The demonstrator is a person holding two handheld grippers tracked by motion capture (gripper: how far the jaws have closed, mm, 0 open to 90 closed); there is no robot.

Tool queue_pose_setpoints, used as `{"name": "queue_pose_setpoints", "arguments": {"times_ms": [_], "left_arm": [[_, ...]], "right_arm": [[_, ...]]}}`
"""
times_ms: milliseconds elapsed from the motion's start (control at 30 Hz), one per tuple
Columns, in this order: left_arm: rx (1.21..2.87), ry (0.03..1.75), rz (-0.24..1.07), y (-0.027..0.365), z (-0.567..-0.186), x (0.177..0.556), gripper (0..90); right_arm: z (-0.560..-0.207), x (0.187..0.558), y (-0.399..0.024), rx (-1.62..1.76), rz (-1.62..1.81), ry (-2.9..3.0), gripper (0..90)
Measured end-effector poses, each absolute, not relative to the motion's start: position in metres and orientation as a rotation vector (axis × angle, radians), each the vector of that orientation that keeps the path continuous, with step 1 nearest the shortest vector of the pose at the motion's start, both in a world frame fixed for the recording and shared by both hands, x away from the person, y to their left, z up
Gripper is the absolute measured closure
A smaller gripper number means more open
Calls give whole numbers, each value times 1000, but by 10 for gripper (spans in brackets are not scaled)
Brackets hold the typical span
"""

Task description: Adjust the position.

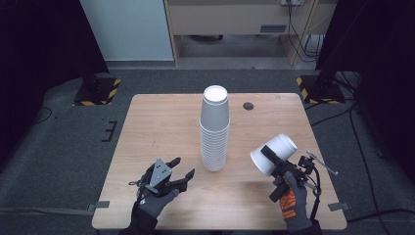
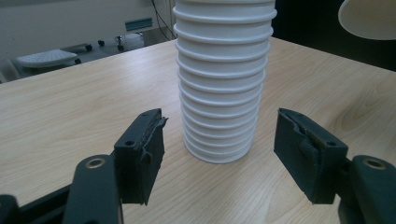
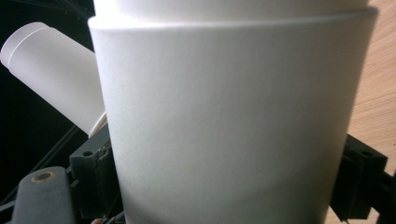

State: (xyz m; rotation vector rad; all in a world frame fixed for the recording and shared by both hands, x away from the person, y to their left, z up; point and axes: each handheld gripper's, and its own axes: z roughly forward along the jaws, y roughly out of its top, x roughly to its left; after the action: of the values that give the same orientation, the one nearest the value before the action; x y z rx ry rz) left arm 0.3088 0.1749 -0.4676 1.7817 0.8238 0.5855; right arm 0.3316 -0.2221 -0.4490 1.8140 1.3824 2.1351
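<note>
Between the pads (image 2: 140,154) of the left gripper (image 1: 181,172) there is only bare tabletop, the jaws standing wide and released, with the base of the stack of white paper cups (image 2: 223,88) just ahead of them and framed by the gap; in the high view this gripper sits low over the wooden table (image 1: 147,127) just beside the foot of the stack (image 1: 214,129), not touching it. The right gripper (image 1: 272,157) is clenched on a single paper cup (image 1: 274,154), its pads pressed to either side of the wall (image 3: 233,126), and holds it tilted and lifted off the table, well to the side of the stack. The step in hand looks like the left gripper steadying the stack so the held cup can go onto it or another can come off. To do that well, the left jaws should slide in level until the lower rims sit squarely between both pads, then close gently, since thin cup walls will likely crumple under a hard squeeze. Gripping low keeps the tall stack from tipping, and the right hand should keep its cup clear until the stack is secure
</note>
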Motion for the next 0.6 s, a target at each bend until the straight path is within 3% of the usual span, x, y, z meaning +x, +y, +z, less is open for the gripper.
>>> {"name": "queue_pose_setpoints", "arguments": {"times_ms": [600], "left_arm": [[1786, 736, 565, 139, -466, 306, 351]], "right_arm": [[-450, 331, -221, 1837, 2178, 1349, 155]]}}
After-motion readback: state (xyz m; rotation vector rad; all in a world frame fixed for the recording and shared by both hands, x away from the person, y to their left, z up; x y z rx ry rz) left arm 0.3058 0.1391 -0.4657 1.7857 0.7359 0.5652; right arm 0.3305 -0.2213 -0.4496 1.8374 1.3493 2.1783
